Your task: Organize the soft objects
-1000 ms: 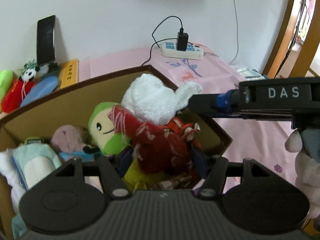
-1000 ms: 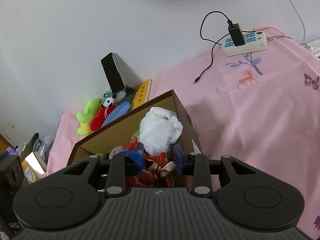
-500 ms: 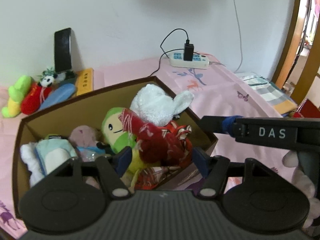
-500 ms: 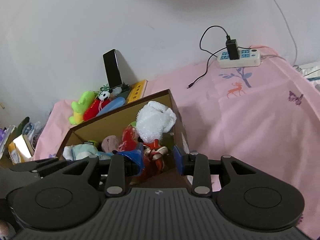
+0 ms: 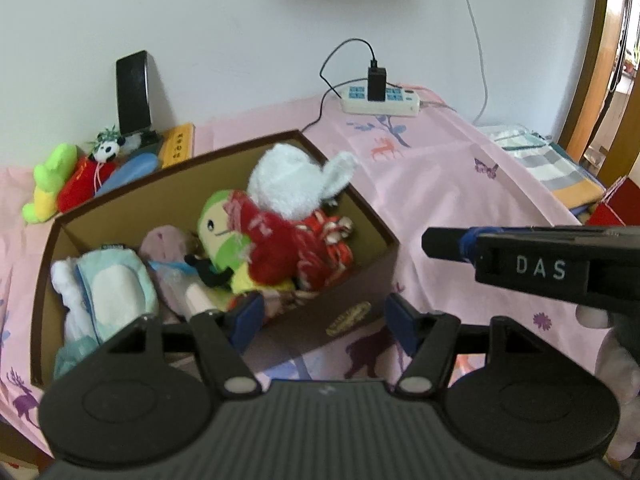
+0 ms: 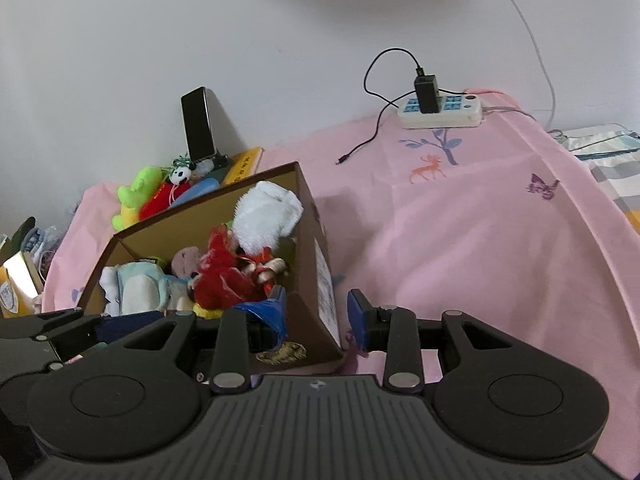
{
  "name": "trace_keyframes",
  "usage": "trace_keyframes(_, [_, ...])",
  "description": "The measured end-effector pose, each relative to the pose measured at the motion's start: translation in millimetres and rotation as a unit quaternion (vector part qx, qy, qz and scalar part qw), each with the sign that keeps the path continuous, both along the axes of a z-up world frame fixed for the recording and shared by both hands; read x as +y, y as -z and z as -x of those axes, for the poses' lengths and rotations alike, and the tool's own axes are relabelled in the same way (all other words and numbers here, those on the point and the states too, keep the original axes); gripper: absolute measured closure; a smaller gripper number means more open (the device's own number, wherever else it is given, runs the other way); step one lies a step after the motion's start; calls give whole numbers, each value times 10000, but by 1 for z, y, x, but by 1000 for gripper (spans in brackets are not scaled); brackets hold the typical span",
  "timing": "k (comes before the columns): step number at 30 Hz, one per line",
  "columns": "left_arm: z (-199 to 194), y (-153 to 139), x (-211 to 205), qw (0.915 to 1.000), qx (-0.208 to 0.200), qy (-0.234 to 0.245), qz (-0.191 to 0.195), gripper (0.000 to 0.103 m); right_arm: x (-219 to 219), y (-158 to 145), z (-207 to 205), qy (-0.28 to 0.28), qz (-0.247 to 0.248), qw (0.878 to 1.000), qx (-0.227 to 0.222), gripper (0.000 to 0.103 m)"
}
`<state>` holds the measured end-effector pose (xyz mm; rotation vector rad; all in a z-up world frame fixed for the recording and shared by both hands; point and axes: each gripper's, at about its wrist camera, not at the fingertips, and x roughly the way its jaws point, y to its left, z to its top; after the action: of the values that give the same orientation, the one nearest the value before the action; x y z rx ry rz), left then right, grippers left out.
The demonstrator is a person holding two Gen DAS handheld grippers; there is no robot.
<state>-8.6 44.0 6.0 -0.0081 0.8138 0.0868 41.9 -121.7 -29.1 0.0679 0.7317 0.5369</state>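
A brown cardboard box point(image 5: 352, 200) point(image 6: 316, 240) on the pink cloth holds several soft toys: a white plush point(image 5: 288, 184) point(image 6: 264, 216), a red doll point(image 5: 288, 244) point(image 6: 220, 272), a green-headed doll point(image 5: 218, 224), a pale pink plush point(image 5: 164, 244) and a light blue plush point(image 5: 116, 288) point(image 6: 132, 284). My left gripper point(image 5: 324, 316) is open and empty, above the box's near wall. My right gripper point(image 6: 316, 312) is open and empty over the box's near right corner; it shows in the left wrist view point(image 5: 520, 260).
Behind the box lie a green plush point(image 5: 44, 188) point(image 6: 136, 196), a red plush point(image 5: 76, 188), a panda toy point(image 5: 106, 150) point(image 6: 180, 174), a black phone point(image 5: 134, 92) point(image 6: 198, 124) against the wall and a yellow book point(image 5: 178, 146). A power strip point(image 5: 380, 102) point(image 6: 440, 112) with charger sits far right.
Both grippers have pulled back and up from the box. The red doll that sat between the left fingers now lies in the box, free of them.
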Motion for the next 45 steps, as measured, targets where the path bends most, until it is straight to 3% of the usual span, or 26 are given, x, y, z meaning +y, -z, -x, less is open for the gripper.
trace_keyframes(14, [-1, 19, -39, 9996, 284, 60, -65, 33, -28, 6, 13, 281, 462, 9985, 10, 85])
trace_keyframes(25, [-15, 32, -74, 9981, 541, 245, -190, 27, -64, 16, 16, 794, 731, 9941, 140, 84])
trace_keyframes(36, [-27, 40, -101, 9957, 747, 377, -387, 26, -92, 27, 9, 1189, 931, 9882, 275, 84])
trace_keyframes(45, [-24, 47, -87, 9943, 989, 58, -386, 26, -78, 36, 8, 895, 1007, 9898, 454, 83])
